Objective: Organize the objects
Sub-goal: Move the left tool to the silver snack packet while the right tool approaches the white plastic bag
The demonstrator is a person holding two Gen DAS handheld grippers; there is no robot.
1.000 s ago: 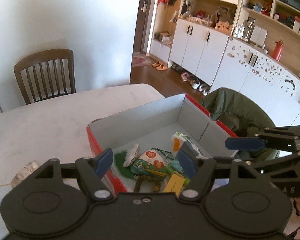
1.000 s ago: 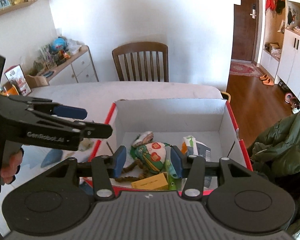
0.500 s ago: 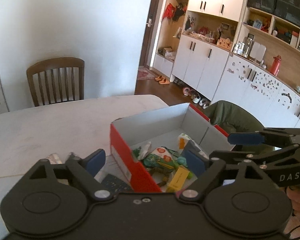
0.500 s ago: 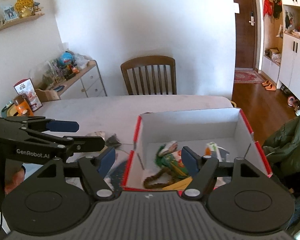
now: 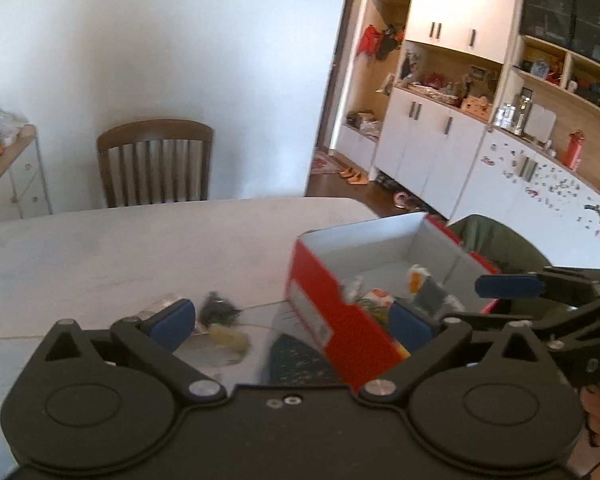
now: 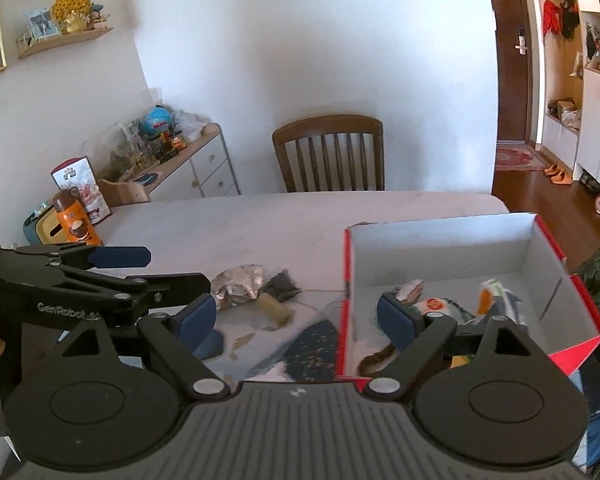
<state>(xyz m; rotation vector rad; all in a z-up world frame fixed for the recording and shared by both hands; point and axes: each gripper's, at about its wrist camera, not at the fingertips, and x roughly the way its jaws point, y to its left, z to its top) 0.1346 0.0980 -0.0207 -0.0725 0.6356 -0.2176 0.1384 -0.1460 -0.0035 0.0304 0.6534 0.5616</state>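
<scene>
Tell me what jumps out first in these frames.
The red box with white inside, on the table's right side, holds a jumble of small toys and packets. Left of it on the table lie a crumpled foil wrapper and scraps. Both grippers, left and right, hover open and empty.

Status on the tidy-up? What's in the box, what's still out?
Done: several items, a green toy among them, already lie in the red box. In hand: nothing; left gripper and right gripper are both open and empty. Left: a crumpled foil wrapper, a dark bundle and a dark speckled cloth remain on the table beside the box.
</scene>
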